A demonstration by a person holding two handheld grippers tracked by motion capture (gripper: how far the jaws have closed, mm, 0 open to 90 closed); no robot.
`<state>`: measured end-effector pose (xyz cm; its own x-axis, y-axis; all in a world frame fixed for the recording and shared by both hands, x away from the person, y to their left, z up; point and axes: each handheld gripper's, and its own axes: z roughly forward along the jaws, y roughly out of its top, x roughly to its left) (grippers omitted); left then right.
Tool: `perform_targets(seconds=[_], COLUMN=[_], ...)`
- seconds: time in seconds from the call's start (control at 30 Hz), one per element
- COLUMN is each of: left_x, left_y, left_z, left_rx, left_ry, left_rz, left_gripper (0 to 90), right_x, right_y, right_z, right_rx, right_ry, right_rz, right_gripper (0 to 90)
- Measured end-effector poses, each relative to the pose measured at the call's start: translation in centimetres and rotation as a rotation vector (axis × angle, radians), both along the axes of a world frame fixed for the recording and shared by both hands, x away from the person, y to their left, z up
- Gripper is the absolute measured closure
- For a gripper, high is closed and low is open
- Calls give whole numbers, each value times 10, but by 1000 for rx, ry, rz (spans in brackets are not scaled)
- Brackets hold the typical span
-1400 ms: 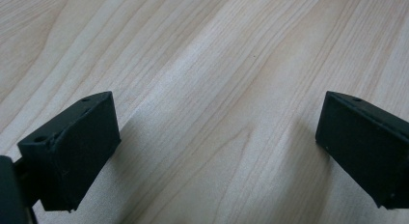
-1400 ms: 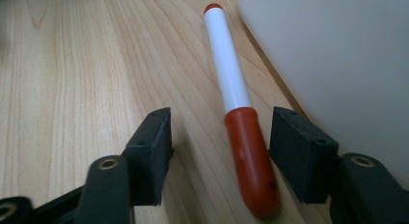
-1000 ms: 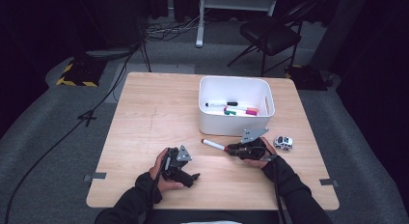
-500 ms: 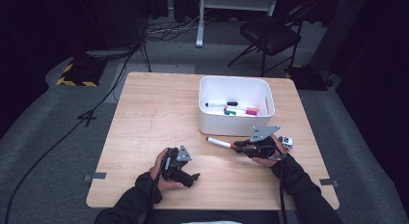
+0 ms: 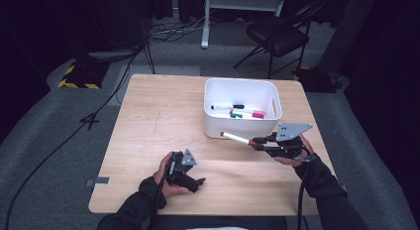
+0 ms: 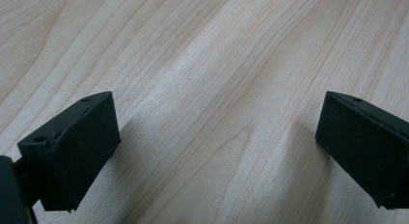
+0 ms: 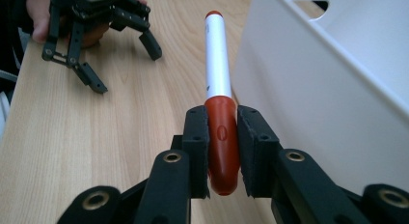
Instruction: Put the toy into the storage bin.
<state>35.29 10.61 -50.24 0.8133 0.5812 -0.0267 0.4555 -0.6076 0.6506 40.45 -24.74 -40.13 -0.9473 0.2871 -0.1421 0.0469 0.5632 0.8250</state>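
While the right gripper (image 5: 258,144) hangs above the table's (image 5: 163,116) near right part, its jaws pinch a red marker (image 5: 236,138) by the red cap. In the right gripper view the cap (image 7: 222,137) sits squeezed between the two black pads, and the white barrel points away beside the white bin's (image 7: 328,98) wall. From the high view the marker lies about level, its far tip aimed left, just in front of the bin's (image 5: 213,118) near wall. Inside the bin lie more markers (image 5: 237,111). The left gripper (image 5: 194,182) rests on the near left of the table, its jaws spread wide with only bare wood (image 6: 217,89) between them.
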Motion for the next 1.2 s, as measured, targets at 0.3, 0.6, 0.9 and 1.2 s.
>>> perform_targets(seconds=[0.3, 0.6, 0.9, 1.2], left_x=[0, 0, 0, 0], left_y=[0, 0, 0, 0], left_z=[0, 0, 0, 0], left_rx=[1, -1, -1, 4], left_ry=[-4, 1, -1, 0], left_rz=[0, 0, 0, -4], left_gripper=[18, 18, 18, 18], right_x=[4, 30, 62, 91], right_y=[-20, -28, -20, -5], right_z=[43, 75, 91, 89], right_rx=[41, 38, 18, -43], right_ry=[-68, -87, -76, -39], right_rz=[-14, -71, -95, -110], right_gripper=[751, 751, 751, 751])
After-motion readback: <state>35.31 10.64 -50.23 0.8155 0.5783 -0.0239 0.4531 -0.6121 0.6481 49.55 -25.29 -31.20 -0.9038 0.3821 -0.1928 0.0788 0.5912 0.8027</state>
